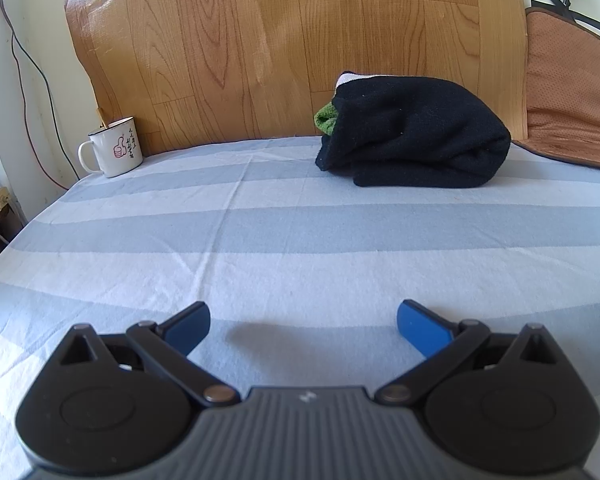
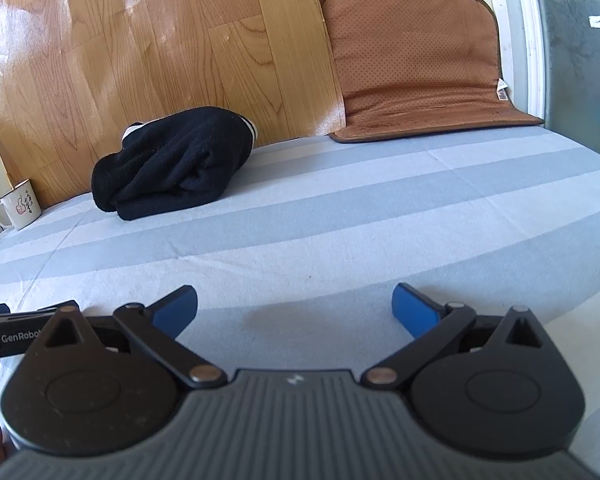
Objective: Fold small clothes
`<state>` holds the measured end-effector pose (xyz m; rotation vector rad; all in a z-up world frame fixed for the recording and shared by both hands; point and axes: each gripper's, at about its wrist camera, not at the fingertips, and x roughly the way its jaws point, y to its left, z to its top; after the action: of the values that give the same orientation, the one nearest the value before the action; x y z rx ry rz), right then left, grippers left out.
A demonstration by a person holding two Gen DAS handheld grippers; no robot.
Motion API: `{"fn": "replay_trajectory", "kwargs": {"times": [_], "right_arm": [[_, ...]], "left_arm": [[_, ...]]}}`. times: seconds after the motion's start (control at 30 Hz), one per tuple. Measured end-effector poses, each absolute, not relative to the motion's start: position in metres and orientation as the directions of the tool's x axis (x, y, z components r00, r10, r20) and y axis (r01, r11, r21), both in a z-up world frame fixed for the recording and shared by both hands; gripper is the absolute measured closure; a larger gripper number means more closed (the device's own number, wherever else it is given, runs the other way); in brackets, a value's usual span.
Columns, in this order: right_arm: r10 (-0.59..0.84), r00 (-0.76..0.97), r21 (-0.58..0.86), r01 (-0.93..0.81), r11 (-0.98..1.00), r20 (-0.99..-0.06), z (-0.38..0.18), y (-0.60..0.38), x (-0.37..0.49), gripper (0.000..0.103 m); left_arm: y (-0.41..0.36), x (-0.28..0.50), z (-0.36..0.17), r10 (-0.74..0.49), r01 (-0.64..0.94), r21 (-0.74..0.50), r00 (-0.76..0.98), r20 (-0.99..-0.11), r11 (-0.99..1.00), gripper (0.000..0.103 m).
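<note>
A bundle of black fleece clothing (image 1: 416, 136) lies folded at the far side of the striped bed sheet, with a green piece (image 1: 327, 118) and a white edge poking out at its left end. The right wrist view has the same black bundle (image 2: 172, 166) at the far left. My left gripper (image 1: 303, 326) hovers open near the sheet's front edge, well short of the bundle, with nothing between its blue pads. My right gripper (image 2: 295, 312) is open too, empty, over bare sheet. The left gripper's body (image 2: 4, 332) shows at the right wrist view's left edge.
A white enamel mug (image 1: 114, 148) stands at the sheet's far left corner. A wood-pattern panel (image 1: 280, 40) leans behind the bed. A brown cushion (image 2: 416, 64) rests at the far right. Wires (image 1: 24, 72) hang at the left wall. The blue-and-white striped sheet (image 1: 300, 232) stretches between grippers and bundle.
</note>
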<state>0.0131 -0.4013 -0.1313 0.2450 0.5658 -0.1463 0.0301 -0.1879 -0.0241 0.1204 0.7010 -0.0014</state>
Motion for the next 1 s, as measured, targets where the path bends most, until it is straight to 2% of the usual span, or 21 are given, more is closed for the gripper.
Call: {"fn": "replay_trajectory", "kwargs": {"times": [0.3, 0.5, 1.0], "right_arm": [[-0.064, 0.83, 0.162, 0.183, 0.97, -0.554, -0.131, -0.398, 0.006, 0.0], [-0.065, 0.829, 0.157, 0.181, 0.971, -0.555, -0.131, -0.398, 0.005, 0.0], [-0.068, 0.828, 0.151, 0.181, 0.972, -0.557, -0.131, -0.399, 0.005, 0.0]], "left_arm": [[-0.186, 0.025, -0.023, 0.018, 0.052, 0.088, 0.757, -0.653, 0.995, 0.0], [-0.175, 0.022, -0.023, -0.052, 0.074, 0.004, 0.735, -0.676, 0.997, 0.0], [-0.183, 0.016, -0.022, -0.012, 0.053, 0.042, 0.749, -0.662, 0.998, 0.0]]}}
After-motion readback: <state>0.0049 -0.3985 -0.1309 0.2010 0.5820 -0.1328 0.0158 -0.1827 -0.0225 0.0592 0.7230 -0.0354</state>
